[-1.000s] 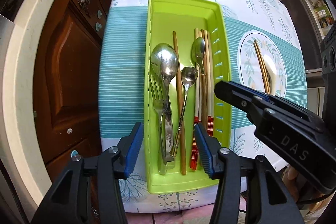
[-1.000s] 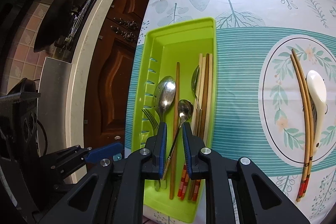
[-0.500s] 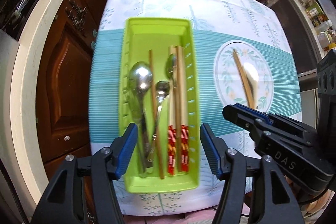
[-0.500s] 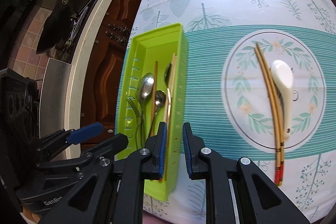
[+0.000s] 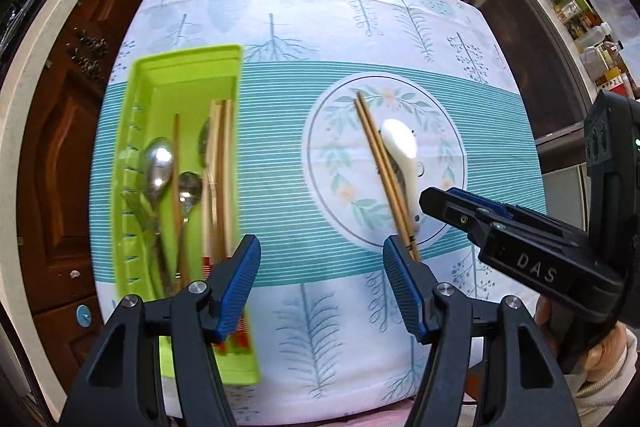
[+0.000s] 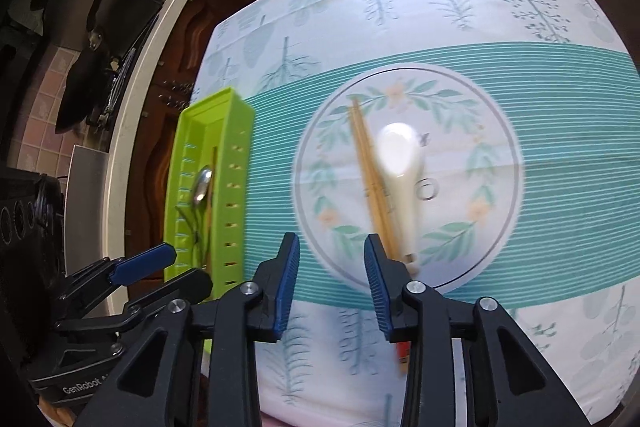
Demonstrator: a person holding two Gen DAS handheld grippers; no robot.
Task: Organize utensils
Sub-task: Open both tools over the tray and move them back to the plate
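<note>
A lime-green tray (image 5: 184, 67) at the cloth's left side holds metal spoons (image 5: 160, 167), a fork and several chopsticks. To its right, a pair of wooden chopsticks (image 5: 384, 167) and a white ceramic spoon (image 5: 400, 151) lie side by side inside a round floral ring (image 5: 452, 147). My left gripper (image 5: 320, 279) is open over bare cloth between tray and ring, with nothing between its pads. My right gripper (image 6: 332, 279) hovers at the ring's near edge, just left of the chopsticks (image 6: 368, 179) and the spoon (image 6: 400, 167). Its jaws are opening and hold nothing.
The table (image 5: 320, 11) is covered by a leaf-print cloth with a teal striped band. Dark wooden cabinets (image 5: 60, 147) and a pale counter edge (image 6: 132, 99) run along the left and far sides. Pans (image 6: 92, 39) hang at the far left. Bottles (image 5: 600, 51) stand at the right.
Both grippers have swept right, from over the green tray toward the floral ring. The right gripper's jaws, nearly shut before, now stand apart. The left jaws have widened slightly.
</note>
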